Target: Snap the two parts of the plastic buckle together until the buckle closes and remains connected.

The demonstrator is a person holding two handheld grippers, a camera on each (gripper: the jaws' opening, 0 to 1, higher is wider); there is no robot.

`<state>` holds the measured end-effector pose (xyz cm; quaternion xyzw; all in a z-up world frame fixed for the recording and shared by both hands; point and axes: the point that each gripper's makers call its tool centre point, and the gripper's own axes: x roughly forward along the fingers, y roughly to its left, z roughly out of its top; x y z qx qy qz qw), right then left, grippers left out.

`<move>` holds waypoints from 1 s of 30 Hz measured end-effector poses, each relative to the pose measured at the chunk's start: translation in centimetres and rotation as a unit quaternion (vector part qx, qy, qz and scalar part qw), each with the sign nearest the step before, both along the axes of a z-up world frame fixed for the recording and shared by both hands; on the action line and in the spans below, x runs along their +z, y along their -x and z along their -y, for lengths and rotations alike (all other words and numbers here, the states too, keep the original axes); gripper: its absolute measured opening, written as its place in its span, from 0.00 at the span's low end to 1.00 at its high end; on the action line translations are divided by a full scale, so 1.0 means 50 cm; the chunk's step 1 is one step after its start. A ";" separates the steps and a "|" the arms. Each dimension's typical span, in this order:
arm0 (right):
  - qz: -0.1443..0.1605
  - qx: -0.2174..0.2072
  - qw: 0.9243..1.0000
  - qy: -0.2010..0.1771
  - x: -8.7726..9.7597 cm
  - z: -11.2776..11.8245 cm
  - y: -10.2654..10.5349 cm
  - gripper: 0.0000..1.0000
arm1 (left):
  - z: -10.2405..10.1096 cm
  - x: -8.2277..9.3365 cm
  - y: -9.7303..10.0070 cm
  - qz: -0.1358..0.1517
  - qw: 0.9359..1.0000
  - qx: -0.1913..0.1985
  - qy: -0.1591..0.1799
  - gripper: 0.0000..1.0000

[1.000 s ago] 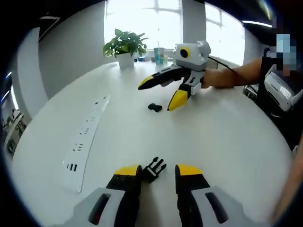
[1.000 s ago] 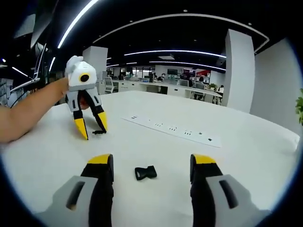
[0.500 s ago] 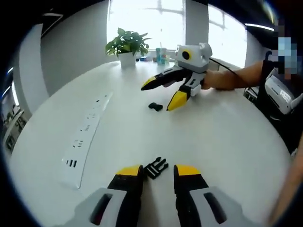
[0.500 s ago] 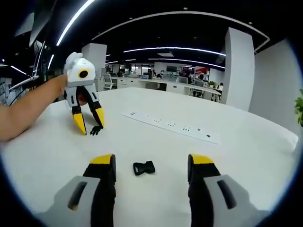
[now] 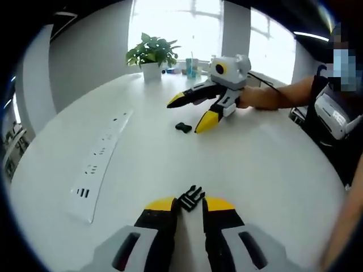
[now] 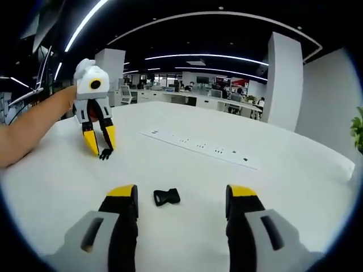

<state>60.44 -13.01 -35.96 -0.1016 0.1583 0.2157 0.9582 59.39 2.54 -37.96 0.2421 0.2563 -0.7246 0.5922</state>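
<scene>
Since the earlier frames the left gripper (image 5: 190, 203) has narrowed its jaws, which now pinch the pronged buckle part (image 5: 191, 198) at 6 o'clock on the white table (image 5: 255, 153). The right gripper (image 6: 180, 191) stays spread wide, and the socket buckle part (image 6: 167, 196) lies loose between its tips. A power strip (image 5: 101, 158) sits at 9 o'clock. No writing is legible.

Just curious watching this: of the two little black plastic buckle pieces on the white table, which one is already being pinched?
The pronged black plastic buckle piece, between the left gripper's nearly closed yellow tips. The plain socket piece lies loose between the right gripper's wide-open jaws.
</scene>
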 end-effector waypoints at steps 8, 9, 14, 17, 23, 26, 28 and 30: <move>0.001 0.002 1.000 -0.007 0.002 -0.001 0.000 0.63 | 0.001 0.006 0.017 0.004 0.999 -0.032 0.004 0.15; 0.001 0.002 1.000 -0.007 0.002 -0.001 0.000 0.63 | 0.001 0.006 0.023 0.003 0.999 -0.036 0.003 0.15; 0.001 0.003 1.000 -0.007 0.002 0.000 -0.001 0.63 | 0.001 0.004 0.015 0.010 0.999 -0.048 0.000 0.16; 0.000 0.002 1.000 -0.006 0.001 0.001 0.000 0.62 | -0.002 -0.004 0.002 0.011 0.999 -0.043 -0.005 0.15; -0.003 0.005 1.000 -0.008 0.000 -0.001 0.002 0.62 | 0.008 -0.005 -0.008 0.014 0.999 -0.031 0.006 0.13; -0.007 0.004 1.000 -0.002 -0.004 0.000 0.005 0.61 | 0.015 -0.005 -0.026 0.021 0.999 -0.016 0.017 0.13; -0.010 0.003 1.000 0.005 -0.008 0.004 0.007 0.59 | 0.017 -0.007 -0.029 0.016 1.000 -0.010 0.023 0.13; -0.010 0.002 1.000 0.011 -0.009 0.007 0.009 0.57 | 0.016 -0.007 -0.030 0.012 1.000 -0.007 0.026 0.13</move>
